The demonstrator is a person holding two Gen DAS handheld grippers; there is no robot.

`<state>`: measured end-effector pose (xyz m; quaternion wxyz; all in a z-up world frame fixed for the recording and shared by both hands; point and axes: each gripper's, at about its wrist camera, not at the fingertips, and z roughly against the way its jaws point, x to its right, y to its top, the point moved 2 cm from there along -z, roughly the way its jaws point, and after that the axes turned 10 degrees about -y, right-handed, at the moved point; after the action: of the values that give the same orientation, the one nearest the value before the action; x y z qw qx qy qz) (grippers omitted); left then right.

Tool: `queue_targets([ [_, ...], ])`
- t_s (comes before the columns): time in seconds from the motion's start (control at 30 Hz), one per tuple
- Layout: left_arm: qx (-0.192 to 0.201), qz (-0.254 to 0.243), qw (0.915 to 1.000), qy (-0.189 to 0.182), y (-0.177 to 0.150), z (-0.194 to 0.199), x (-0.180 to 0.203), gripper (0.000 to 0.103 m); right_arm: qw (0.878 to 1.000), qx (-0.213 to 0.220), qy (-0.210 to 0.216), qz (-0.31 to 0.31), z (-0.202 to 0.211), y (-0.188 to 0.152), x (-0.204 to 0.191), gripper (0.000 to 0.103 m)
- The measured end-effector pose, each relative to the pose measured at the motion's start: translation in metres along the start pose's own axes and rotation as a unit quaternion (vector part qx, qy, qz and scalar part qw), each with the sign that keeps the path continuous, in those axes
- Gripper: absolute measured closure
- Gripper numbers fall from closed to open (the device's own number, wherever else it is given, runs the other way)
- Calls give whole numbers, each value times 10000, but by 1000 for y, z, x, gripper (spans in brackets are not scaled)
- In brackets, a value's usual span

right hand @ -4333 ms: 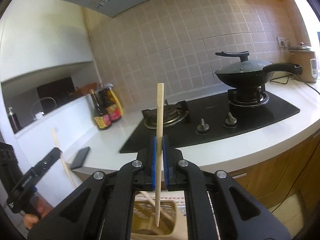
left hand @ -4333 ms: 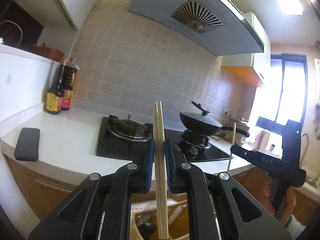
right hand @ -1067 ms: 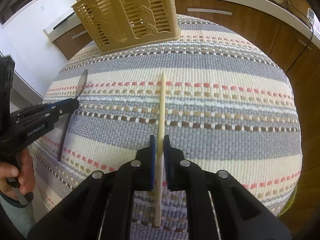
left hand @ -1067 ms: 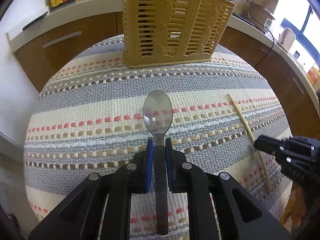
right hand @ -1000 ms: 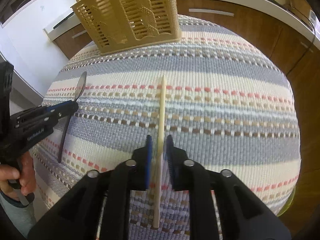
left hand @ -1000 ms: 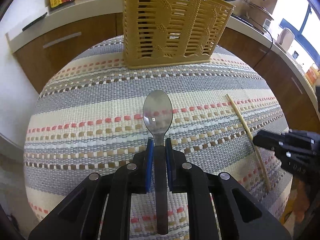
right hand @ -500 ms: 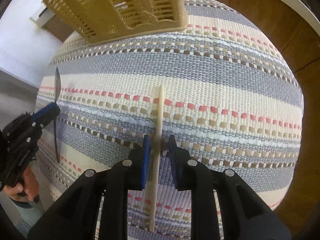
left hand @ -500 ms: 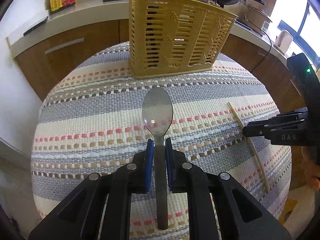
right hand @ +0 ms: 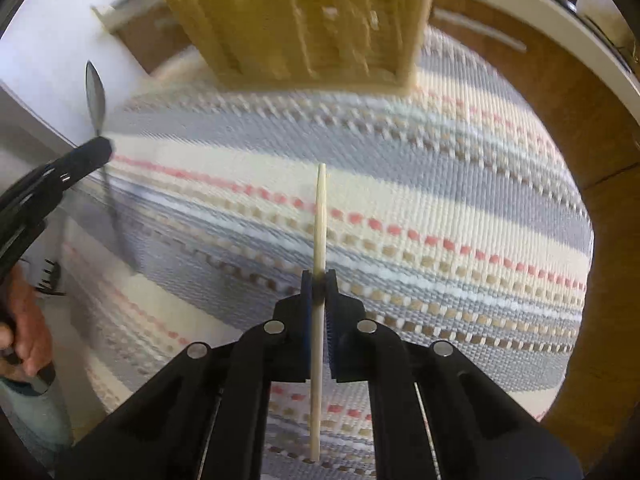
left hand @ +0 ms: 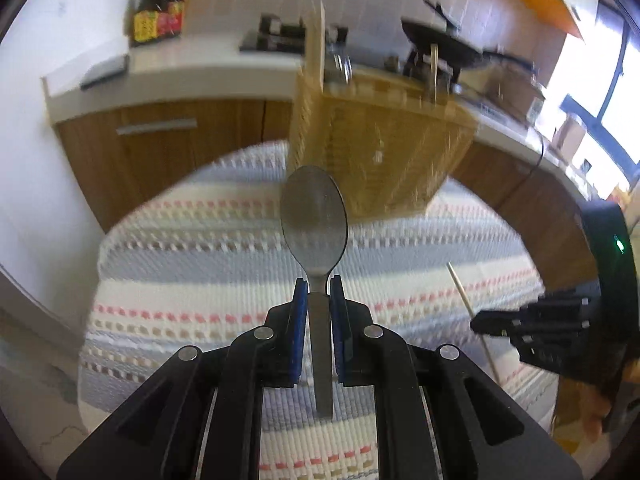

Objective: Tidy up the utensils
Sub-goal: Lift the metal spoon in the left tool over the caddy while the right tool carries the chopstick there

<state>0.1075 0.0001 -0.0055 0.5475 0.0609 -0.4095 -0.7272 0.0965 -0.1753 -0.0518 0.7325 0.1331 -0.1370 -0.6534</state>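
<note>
My left gripper is shut on the handle of a metal spoon, bowl forward, held above the striped mat. My right gripper is shut on a pale wooden chopstick, lifted over the mat. The yellow slatted utensil basket stands at the mat's far edge, with chopsticks standing in it; it also shows in the right wrist view. The right gripper appears at the right of the left view, the left gripper with the spoon at the left of the right view.
Behind the basket runs a white counter over wooden cabinets, with sauce bottles, a dark phone, a gas hob and a black pan. The mat's rounded edge drops off on all sides.
Both grippers have lifted and tilted up toward the basket, carrying the spoon and the chopstick off the mat. The right gripper reclosed on the chopstick after opening slightly a second ago.
</note>
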Motion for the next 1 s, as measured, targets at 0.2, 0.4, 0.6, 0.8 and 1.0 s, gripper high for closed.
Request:
queue_targets([
  [0.2,885,-35,9960,-123,43,44,6,94,9918,1215,388,-54,70,24,7,98],
  [0.4,1820,-199,9826,-328,90,78,23,94,9673,2468,459,-358,132,53,23,98],
  [0.6,2411,-453,9683,-468,133,99,43,94,9309,3574,113,-748,182,87,45,98],
  [0.8,2471,-639,9659,-446,160,88,54,94,8971,4236,-333,-1211,192,124,61,98],
  [1.0,2261,-716,9702,-493,165,62,47,94,8620,4849,-596,-1354,173,142,65,98],
])
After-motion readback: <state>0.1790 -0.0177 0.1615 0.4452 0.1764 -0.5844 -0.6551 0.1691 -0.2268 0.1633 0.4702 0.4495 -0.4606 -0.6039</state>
